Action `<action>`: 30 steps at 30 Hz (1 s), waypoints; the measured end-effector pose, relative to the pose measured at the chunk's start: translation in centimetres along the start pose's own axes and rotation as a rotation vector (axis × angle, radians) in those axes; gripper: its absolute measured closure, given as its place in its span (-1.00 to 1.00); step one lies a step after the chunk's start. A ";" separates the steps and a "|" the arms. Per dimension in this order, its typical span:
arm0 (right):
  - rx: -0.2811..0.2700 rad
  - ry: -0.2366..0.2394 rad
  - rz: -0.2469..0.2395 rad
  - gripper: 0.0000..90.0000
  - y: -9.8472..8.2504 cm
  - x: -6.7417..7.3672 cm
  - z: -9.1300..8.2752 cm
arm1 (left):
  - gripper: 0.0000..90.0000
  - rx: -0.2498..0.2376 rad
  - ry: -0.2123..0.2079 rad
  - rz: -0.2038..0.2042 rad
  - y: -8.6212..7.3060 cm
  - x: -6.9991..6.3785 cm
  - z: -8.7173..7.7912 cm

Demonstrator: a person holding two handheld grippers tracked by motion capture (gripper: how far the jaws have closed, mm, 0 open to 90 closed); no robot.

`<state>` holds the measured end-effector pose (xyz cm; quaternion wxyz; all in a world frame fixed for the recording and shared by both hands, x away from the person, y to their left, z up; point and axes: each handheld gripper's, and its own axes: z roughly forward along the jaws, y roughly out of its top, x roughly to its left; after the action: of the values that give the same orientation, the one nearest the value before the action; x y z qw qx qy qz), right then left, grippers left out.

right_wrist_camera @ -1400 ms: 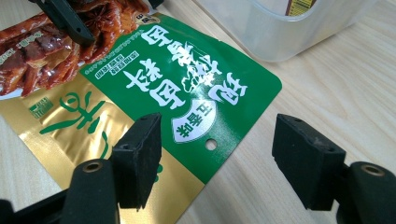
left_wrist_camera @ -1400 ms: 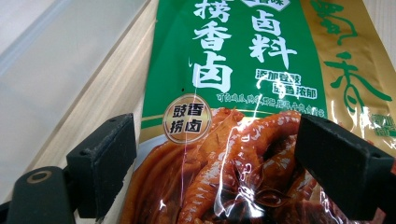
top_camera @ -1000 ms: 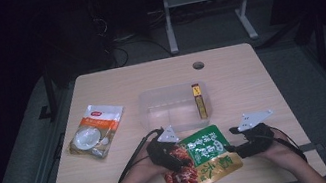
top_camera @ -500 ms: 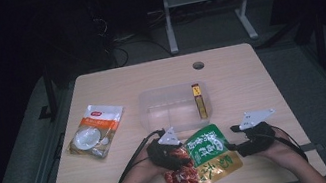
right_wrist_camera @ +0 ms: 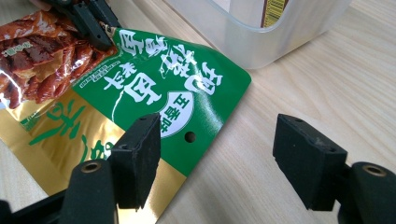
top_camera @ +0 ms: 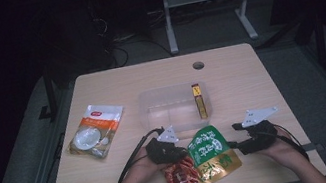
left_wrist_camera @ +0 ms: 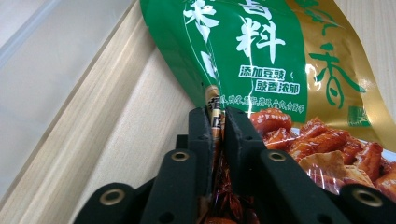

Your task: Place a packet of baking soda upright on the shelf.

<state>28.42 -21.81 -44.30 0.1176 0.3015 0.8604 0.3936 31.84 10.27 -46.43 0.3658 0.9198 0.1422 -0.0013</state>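
Note:
A green, gold and red food pouch (top_camera: 207, 159) lies flat near the table's front edge. My left gripper (top_camera: 182, 155) is at its left side. In the left gripper view the jaws have just been closing and now pinch the pouch's (left_wrist_camera: 275, 56) thin edge, so my left gripper (left_wrist_camera: 218, 122) is shut on it. My right gripper (top_camera: 234, 145) rests at the pouch's right corner. It (right_wrist_camera: 219, 154) stands open: one pad is over the pouch (right_wrist_camera: 154, 88) and the other over bare wood, neither pressing.
A clear plastic bin (top_camera: 153, 104) sits just behind the pouch, with a narrow yellow and red box (top_camera: 198, 100) inside at its right. A white and orange packet (top_camera: 96, 130) lies at the left. A cable hole (top_camera: 198, 65) is at the back.
The left gripper's jaws have closed onto the pouch's left edge. Both hands and the pouch have stayed where they were.

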 end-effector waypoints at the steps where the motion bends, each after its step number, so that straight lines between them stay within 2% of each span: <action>1: 0.000 -0.001 -0.001 -0.29 0.0 0.0 0.0 | 0.89 -0.001 -0.001 -0.001 0.0 0.0 0.0; 3: 0.002 -0.002 -0.001 -0.30 0.0 0.0 0.0 | 0.94 0.004 0.006 0.006 0.1 -0.2 0.0; 5: 0.001 -0.003 0.001 -0.30 0.0 -0.1 -0.1 | 0.96 0.004 0.008 -0.007 0.1 -0.2 0.0; 13: -0.006 -0.007 0.010 -0.32 -0.1 -0.3 -0.2 | 0.99 -0.030 -0.043 -0.047 0.0 0.2 -0.6; 15: -0.012 -0.007 0.009 -0.32 -0.2 -0.5 -0.3 | 0.99 -0.043 -0.067 -0.059 -0.1 0.1 -1.0; 18: -0.017 -0.006 0.021 -0.32 -0.2 -0.5 -0.4 | 0.99 -0.069 -0.080 -0.068 -0.1 -0.2 -1.6; 19: -0.022 -0.004 0.021 -0.32 -0.2 -0.6 -0.4 | 0.99 -0.086 -0.084 -0.067 0.0 -0.5 -2.1; 22: -0.030 -0.005 0.022 -0.33 -0.2 -0.6 -0.5 | 0.99 -0.094 -0.081 -0.059 0.1 -0.8 -2.7; 25: -0.059 0.017 0.032 -0.36 -0.1 -0.6 -0.7 | 0.99 -0.109 -0.080 -0.049 0.0 -1.2 -3.7; 28: -0.085 0.037 0.045 -0.39 0.0 -0.5 -0.9 | 0.99 -0.124 -0.065 -0.051 -0.2 -1.5 -5.0; 30: -0.097 0.045 0.050 -0.41 0.0 -0.5 -0.9 | 0.99 -0.152 -0.058 -0.073 -0.6 -1.3 -6.4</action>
<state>28.43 -22.68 -43.67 0.1028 0.3079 0.8350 0.4442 29.77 14.62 -42.04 0.4381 0.8832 0.1649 -0.0304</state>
